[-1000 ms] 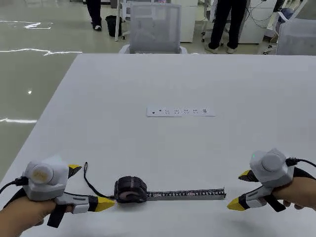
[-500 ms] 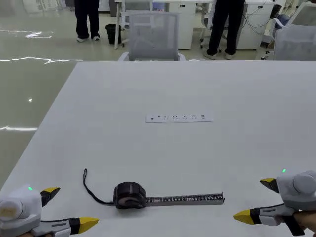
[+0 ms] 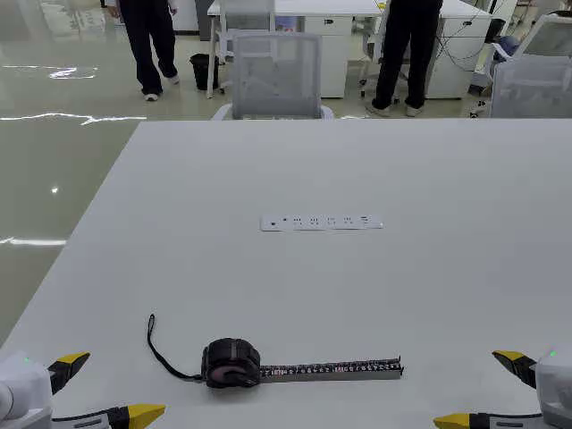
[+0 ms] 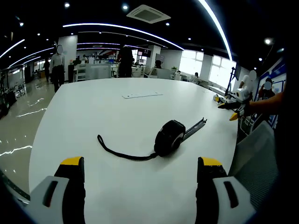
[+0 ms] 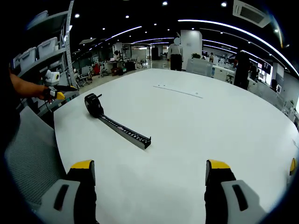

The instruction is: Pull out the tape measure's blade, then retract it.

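Note:
A black tape measure [image 3: 232,362] lies on the white table [image 3: 340,161] near its front edge. Its blade [image 3: 331,368] is out to the right and lies flat, and a black wrist strap [image 3: 165,349] curls off to the left. My left gripper [image 3: 98,389] is open at the bottom left corner, well apart from the case. My right gripper [image 3: 487,389] is open at the bottom right, clear of the blade's tip [image 3: 399,365]. The left gripper view has the case [image 4: 170,136] ahead of the open jaws. In the right gripper view the blade [image 5: 124,131] lies ahead of the open jaws.
A white power strip [image 3: 322,222] lies mid-table. Beyond the far edge stand a mesh office chair [image 3: 275,76] and two people [image 3: 147,40]. A second chair [image 3: 532,85] is at the far right. The glossy floor drops off to the left.
Both grippers have drawn back toward the bottom corners, away from the tape measure. The tape measure lies as it did, with the blade still out; the view has tilted.

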Action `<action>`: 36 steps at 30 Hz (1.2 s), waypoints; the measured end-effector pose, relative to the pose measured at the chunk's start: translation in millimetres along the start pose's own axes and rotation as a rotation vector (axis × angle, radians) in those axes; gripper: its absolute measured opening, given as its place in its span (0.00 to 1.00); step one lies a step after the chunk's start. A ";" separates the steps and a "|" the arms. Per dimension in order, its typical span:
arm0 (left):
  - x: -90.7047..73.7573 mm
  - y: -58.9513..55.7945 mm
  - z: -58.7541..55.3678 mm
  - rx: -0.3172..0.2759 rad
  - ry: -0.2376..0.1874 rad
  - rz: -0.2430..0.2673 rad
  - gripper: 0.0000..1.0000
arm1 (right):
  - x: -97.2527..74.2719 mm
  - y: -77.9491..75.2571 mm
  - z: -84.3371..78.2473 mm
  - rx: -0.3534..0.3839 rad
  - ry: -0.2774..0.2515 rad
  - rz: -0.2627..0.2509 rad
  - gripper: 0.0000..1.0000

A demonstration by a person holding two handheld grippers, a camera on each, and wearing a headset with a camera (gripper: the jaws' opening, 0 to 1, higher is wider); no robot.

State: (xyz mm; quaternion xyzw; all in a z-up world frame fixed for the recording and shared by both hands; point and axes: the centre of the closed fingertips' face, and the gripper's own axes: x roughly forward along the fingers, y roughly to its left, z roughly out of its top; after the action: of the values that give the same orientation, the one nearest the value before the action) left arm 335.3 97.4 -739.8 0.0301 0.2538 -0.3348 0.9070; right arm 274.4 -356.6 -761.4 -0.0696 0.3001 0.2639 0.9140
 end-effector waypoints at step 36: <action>-20.5 -0.9 -12.1 -0.014 -0.002 0.025 0.99 | -51.0 -5.7 -35.7 0.062 -0.042 -0.081 1.00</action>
State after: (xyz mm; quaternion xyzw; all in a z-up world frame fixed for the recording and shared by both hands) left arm 316.2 111.6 -740.4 0.0265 0.2549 -0.3217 0.9115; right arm 224.4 -394.2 -760.7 -0.0479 0.2860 0.2187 0.9317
